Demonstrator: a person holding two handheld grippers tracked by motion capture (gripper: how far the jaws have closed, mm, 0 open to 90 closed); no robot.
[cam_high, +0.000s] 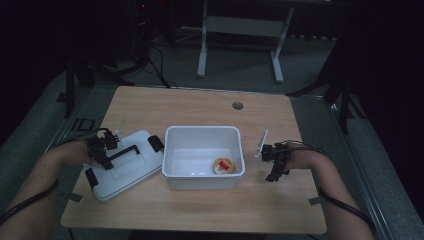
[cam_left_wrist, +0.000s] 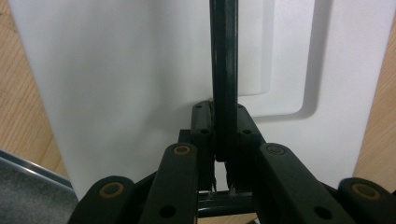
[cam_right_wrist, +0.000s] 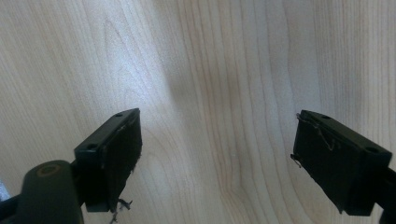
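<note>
A white box lid (cam_high: 125, 167) with black clips lies flat on the table, left of a white open bin (cam_high: 204, 156). Its black carrying handle (cam_high: 124, 151) stands up from the lid. My left gripper (cam_high: 102, 152) is shut on that black handle (cam_left_wrist: 224, 70), whose bar runs up between the closed jaws over the white lid (cam_left_wrist: 116, 93). A small round jar with a tan and red top (cam_high: 223, 165) sits inside the bin at its front right corner. My right gripper (cam_high: 274, 172) hovers open over bare wood (cam_right_wrist: 215, 93) right of the bin, nothing between its jaws.
The wooden table (cam_high: 200, 107) has a round cable hole (cam_high: 237, 105) near its far edge. A small white card-like piece (cam_high: 262, 142) stands up by the right gripper. Behind the table stands a white desk frame (cam_high: 240, 40) on dark floor.
</note>
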